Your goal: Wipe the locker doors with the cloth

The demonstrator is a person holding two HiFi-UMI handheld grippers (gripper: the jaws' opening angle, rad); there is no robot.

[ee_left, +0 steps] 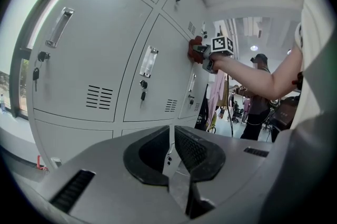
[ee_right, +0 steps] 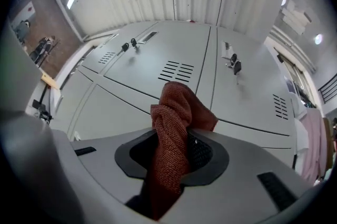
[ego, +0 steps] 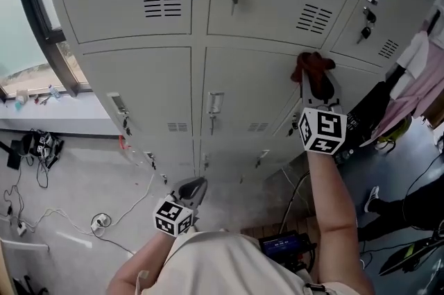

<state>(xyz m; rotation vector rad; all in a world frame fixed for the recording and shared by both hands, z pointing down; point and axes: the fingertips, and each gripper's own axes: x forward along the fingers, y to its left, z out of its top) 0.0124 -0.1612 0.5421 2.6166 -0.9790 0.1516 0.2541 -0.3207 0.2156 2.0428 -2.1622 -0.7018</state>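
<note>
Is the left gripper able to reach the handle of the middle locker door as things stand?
Probably yes: the left gripper hangs low with nothing between it and the handle; the right gripper holds the cloth further right.

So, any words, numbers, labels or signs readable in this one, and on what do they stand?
No legible text in any view.
Grey metal locker doors: the card holders by the handles show nothing readable.
On the left gripper and right gripper: black-and-white square markers only, no letters.
Rust-red woven cloth in the right gripper: no print shows.
Dark device with a blue screen: too small to read.
</note>
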